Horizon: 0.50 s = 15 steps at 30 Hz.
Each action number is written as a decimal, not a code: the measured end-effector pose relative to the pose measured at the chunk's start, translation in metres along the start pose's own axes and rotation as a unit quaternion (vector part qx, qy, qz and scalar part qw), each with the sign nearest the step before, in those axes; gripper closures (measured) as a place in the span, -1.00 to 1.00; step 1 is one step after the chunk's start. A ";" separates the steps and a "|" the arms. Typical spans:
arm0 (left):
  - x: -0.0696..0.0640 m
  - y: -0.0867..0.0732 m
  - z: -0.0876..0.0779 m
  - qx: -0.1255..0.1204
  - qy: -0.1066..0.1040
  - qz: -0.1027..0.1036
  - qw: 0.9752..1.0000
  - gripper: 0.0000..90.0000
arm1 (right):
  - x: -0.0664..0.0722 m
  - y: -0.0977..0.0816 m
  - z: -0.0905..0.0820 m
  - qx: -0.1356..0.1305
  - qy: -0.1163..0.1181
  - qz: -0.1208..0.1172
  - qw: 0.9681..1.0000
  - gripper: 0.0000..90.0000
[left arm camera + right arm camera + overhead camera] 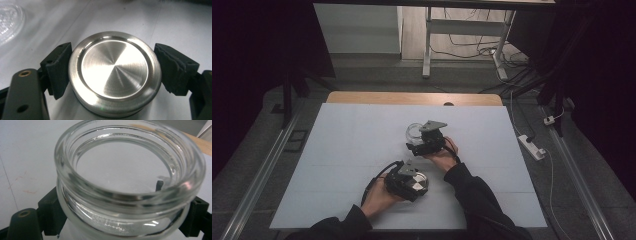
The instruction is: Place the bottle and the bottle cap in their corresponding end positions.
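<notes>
sleeves and forearms come in at the bottom of the high view, and first up is the left gripper [412,186], low centre of the frame, jaws clamped in on a steel lid [115,73]. in the left gripper view the pads [58,67] press both flanks of that brushed disc, which looks to be sitting flat on the white mat [352,150], pinned so it can't skate. further up, centre frame, the right gripper [418,141] has its jaws closed round a clear glass jar [130,182], upright, mouth open and empty. gripped below the rim, so the opening stays free, my guess, for the lid to go on. beyond, wooden table edge [412,97] at the top.
</notes>
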<state>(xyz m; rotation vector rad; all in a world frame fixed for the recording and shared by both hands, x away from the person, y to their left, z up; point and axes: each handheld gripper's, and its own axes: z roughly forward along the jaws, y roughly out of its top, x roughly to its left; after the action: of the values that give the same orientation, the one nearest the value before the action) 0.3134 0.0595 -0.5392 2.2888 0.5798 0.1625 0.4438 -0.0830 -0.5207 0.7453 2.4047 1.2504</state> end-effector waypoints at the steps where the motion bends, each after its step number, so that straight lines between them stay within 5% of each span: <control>1: 0.000 0.000 0.001 0.006 0.002 0.002 1.000 -0.56 | 0.000 -0.001 0.000 -0.001 0.000 -0.002 1.000 -0.67; 15: 0.003 -0.001 0.001 0.015 -0.001 0.000 1.000 -0.66 | 0.001 0.004 -0.002 0.022 -0.001 0.012 1.000 -0.72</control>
<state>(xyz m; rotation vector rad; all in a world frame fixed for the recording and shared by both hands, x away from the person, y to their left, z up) 0.3156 0.0606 -0.5404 2.3184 0.5842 0.1520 0.4432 -0.0817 -0.5168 0.7902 2.4344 1.2091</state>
